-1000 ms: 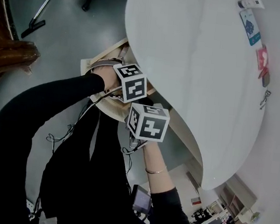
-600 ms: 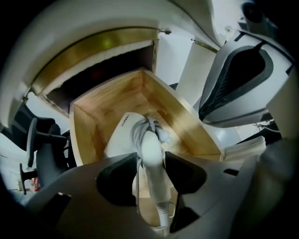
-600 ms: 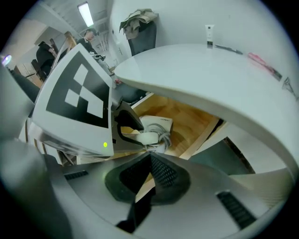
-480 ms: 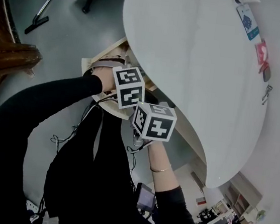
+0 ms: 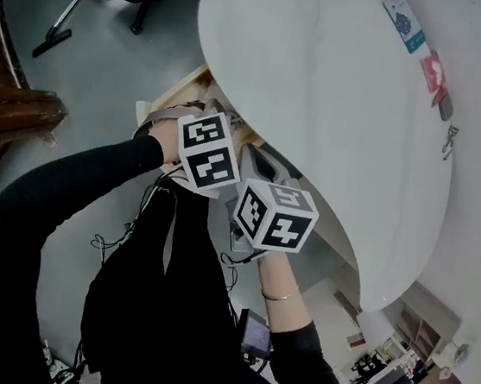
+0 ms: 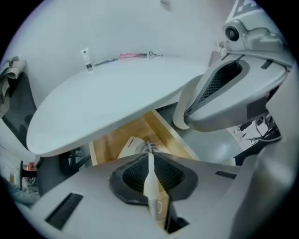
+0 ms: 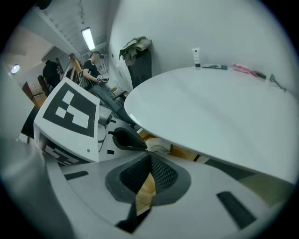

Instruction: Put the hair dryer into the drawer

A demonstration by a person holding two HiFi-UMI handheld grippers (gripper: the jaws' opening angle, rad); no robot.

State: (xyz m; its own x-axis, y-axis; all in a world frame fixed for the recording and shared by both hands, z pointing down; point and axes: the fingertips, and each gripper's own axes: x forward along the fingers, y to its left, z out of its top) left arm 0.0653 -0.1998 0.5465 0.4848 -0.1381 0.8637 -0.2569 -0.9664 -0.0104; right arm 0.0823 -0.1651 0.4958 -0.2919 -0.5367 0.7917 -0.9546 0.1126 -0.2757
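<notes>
Beneath table, wooden drawer (open)

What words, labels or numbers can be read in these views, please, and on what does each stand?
None can be read.
White item in the drawer: dark print, blurred.
Blue card on the table: print too small.
Tube: label too small.
Marker cubes: square patterns only, no letters.

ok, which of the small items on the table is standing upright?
The white tube, at the row's end; the pink item and the card lie flat.
</notes>
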